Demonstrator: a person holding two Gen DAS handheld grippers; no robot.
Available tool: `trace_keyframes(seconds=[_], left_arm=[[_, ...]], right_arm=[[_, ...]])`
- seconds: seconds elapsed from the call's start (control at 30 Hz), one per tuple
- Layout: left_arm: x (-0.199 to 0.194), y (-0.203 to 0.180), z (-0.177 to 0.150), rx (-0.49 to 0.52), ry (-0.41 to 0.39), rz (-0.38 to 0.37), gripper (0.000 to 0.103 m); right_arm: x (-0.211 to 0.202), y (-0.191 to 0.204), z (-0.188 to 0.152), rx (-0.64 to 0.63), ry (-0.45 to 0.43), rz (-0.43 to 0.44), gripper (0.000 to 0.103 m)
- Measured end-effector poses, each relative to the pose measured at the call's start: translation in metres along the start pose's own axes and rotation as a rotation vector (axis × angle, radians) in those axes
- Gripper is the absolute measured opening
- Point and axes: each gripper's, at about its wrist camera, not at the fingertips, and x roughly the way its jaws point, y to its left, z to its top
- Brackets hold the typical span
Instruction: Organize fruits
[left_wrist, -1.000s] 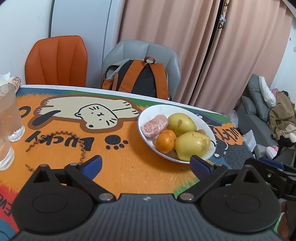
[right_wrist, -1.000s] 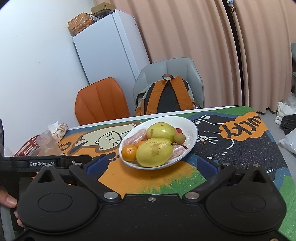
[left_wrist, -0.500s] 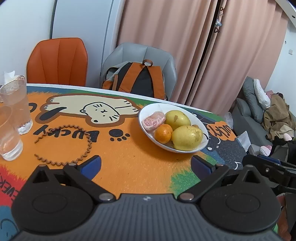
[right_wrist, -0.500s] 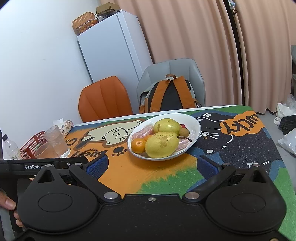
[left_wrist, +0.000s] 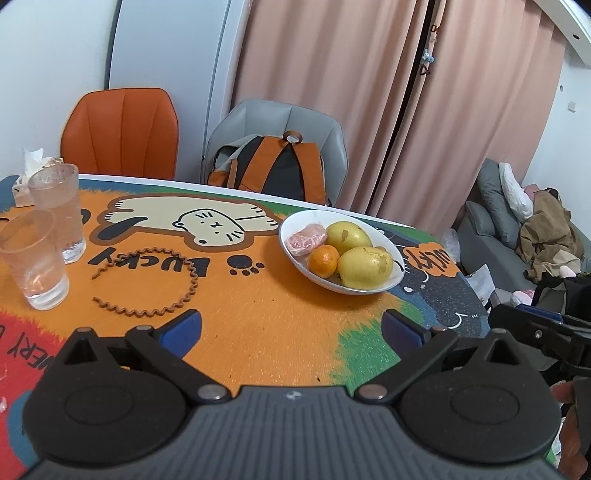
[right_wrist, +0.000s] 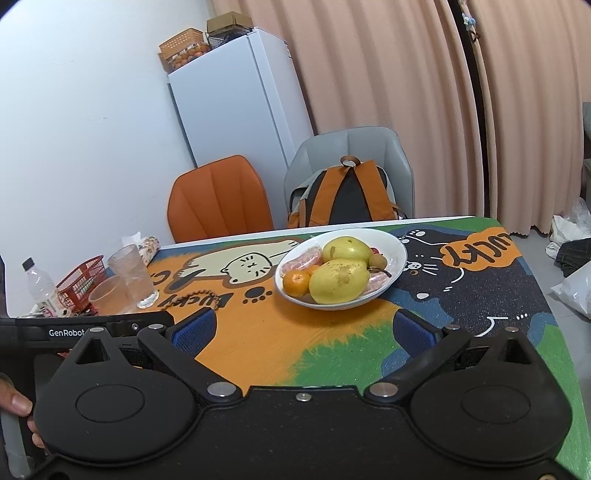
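Observation:
A white bowl (left_wrist: 397, 264) (right_wrist: 397, 254) sits on the colourful cat-print table mat. It holds two yellow pears (left_wrist: 364, 267) (right_wrist: 338, 280), a small orange (left_wrist: 323, 260) (right_wrist: 295, 283), pink wrapped pieces (left_wrist: 306, 239) (right_wrist: 301, 260) and a small brown fruit (right_wrist: 377, 261). My left gripper (left_wrist: 291, 325) is open and empty, well short of the bowl. My right gripper (right_wrist: 303, 328) is open and empty, also back from the bowl, near the table's front.
Two plastic cups (left_wrist: 55, 214) (right_wrist: 131, 275) and a brown coiled cord (left_wrist: 147, 284) lie left on the mat. A red basket (right_wrist: 81, 282) and bottle (right_wrist: 38, 286) stand at the far left. Orange and grey chairs, one with a backpack (left_wrist: 273, 170), stand behind.
Both grippers have pulled back and away from the bowl, which looks smaller and farther. More of the table, cups and cord has come into view. Both stay open.

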Motion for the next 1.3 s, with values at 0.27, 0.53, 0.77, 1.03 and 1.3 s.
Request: trace_keyframes(seconds=[0.27, 0.53, 0.77, 1.03, 1.3], left_arm=[[-0.021, -0.001, -0.007, 0.006, -0.010, -0.003, 0.102], [-0.039, -0.004, -0.015, 0.024, -0.019, -0.005, 0.103], [-0.054, -0.003, -0.025, 0.032, -0.022, -0.001, 0.103], [-0.074, 0.001, -0.034, 0.042, -0.032, -0.007, 0.103], [-0.090, 0.004, -0.042, 0.051, -0.052, 0.004, 0.103]], right_arm=[[-0.021, 0.007, -0.004, -0.009, -0.004, -0.001, 0.103], [-0.036, 0.010, -0.009, -0.005, -0.011, 0.002, 0.103], [-0.049, 0.018, -0.015, -0.021, -0.012, 0.001, 0.103], [-0.061, 0.030, -0.017, -0.045, -0.019, 0.014, 0.103], [-0.075, 0.039, -0.022, -0.068, -0.035, 0.024, 0.103]])
